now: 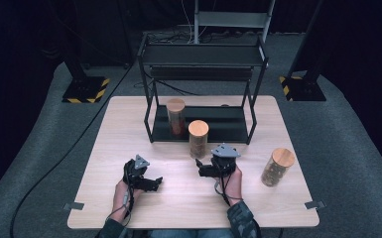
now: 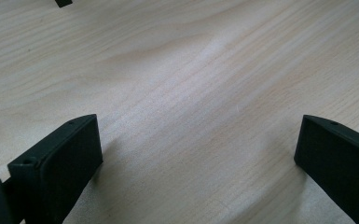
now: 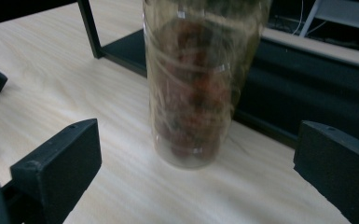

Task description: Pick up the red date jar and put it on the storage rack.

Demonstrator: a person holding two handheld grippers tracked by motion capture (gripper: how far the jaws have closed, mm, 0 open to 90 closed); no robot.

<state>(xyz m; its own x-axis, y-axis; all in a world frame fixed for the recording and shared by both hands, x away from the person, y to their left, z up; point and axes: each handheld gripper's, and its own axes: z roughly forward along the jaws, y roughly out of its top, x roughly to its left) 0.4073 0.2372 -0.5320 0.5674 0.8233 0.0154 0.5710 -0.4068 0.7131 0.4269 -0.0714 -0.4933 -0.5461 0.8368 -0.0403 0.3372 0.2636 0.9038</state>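
From the high view, the right gripper [image 1: 202,166] faces the middle jar [image 1: 198,138] standing just before the rack [image 1: 201,126], likely lining up a grasp. The left gripper [image 2: 196,154] gapes wide over bare desk [image 2: 191,70], idle. Right gripper view: jaws wide, jar between and beyond them, untouched.

A light wooden counter [image 1: 129,148] is sitting on grey carpet [image 1: 39,148] in a dark, black-walled room, with hazard-striped stand bases [image 1: 85,90] flanking it and a pale metal frame [image 1: 230,19] standing behind.
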